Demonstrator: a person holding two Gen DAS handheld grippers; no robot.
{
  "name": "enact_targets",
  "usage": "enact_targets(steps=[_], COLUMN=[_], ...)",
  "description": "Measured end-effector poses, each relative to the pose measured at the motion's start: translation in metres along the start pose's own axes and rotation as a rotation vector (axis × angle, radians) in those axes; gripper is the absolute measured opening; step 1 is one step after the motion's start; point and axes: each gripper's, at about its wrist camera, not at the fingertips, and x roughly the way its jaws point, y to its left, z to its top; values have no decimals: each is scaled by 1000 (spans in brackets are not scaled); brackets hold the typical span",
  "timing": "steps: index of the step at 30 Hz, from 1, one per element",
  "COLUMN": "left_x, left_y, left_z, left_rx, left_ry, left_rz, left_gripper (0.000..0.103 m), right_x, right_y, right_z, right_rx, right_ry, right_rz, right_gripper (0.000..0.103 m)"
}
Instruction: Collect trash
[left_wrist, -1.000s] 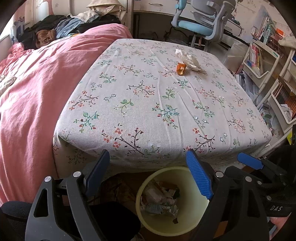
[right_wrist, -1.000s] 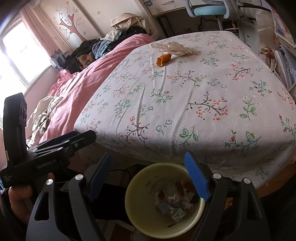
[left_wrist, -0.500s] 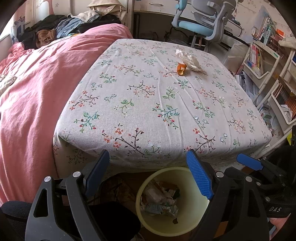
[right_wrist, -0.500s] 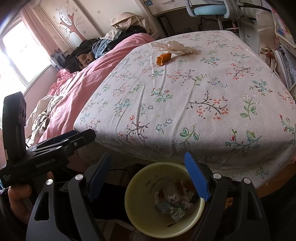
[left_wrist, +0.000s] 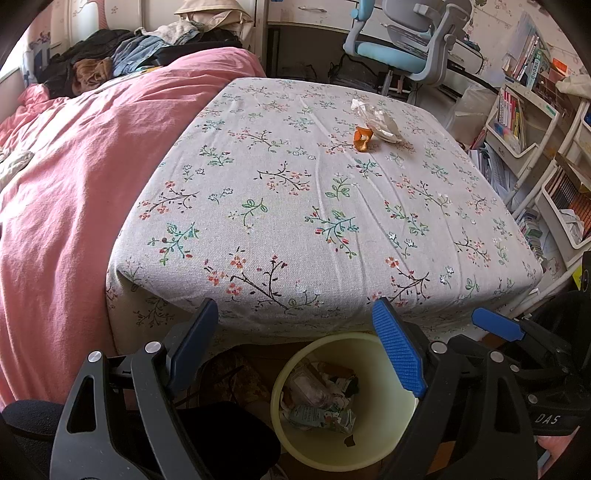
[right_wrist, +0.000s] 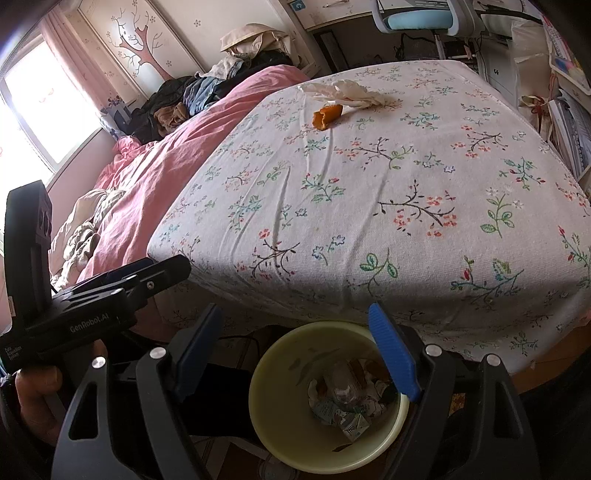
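Floral cotton sheet (left_wrist: 295, 206), grey-white with sprigs of red, green and black, stretched over a mattress that fills the middle of both wrist views.

Trash on the sheet, two pieces: an orange peel (left_wrist: 362, 138), curled, in the upper right of the left wrist view, and a crumpled white tissue (left_wrist: 376, 120) just behind it and touching or nearly so (the contact is too small to settle). In the right wrist view the same pair sits at upper centre: peel (right_wrist: 327, 115), tissue (right_wrist: 347, 94).

Pale yellow bin (left_wrist: 384, 439), round, on the floor at the lower centre of each view, below the near edge of the mattress; it holds cartons, wrappers and a clear bottle (right_wrist: 343, 380).

Left gripper (left_wrist: 293, 349): black frame, blue pads, jaws standing wide apart with nothing between them, hanging above the bin's rim. Right gripper (right_wrist: 295, 349): same build, jaws likewise spread and holding nothing, also above the bin (right_wrist: 288, 417).

Each tool shows in the other's view: the right one at the lower right edge of the left view, the left one at lower left of the right view, with a hand (right_wrist: 35, 402) gripping its handle.

Surroundings: pink duvet (left_wrist: 74, 177) at left, heaped clothes (left_wrist: 110, 59) at upper left, blue office chair (left_wrist: 402, 51) at top, bookshelves (left_wrist: 524, 122) at right.
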Motion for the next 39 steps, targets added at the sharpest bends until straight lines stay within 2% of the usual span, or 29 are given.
enact_targets(steps=[13,18,22,29,34,39], left_x=[-1,2,5,28,49,71], left_y=[3,8,13,8,6,5], left_z=[4,10,21,54,81,110], left_rx=[-16,-56,-93,-89,-100,-127], left_ry=[-7,-7,-12,-4,3,3], left_rz=[1,-9,-14,3,13,18], left_gripper=[82,82,82,82,82,82], right_x=[0,-5,-9,-6,17,45], right_y=[-4,-9,-22,-53,-76,-76], right_z=[-1,11,47,112,146,177], right_rx=[33,90,152,248,337,311], right_ry=[-2,-29,-88,-166,-165,-138], right_rz=[22,71,109,109,129,117], right_gripper=[78,78,78,79,80,80])
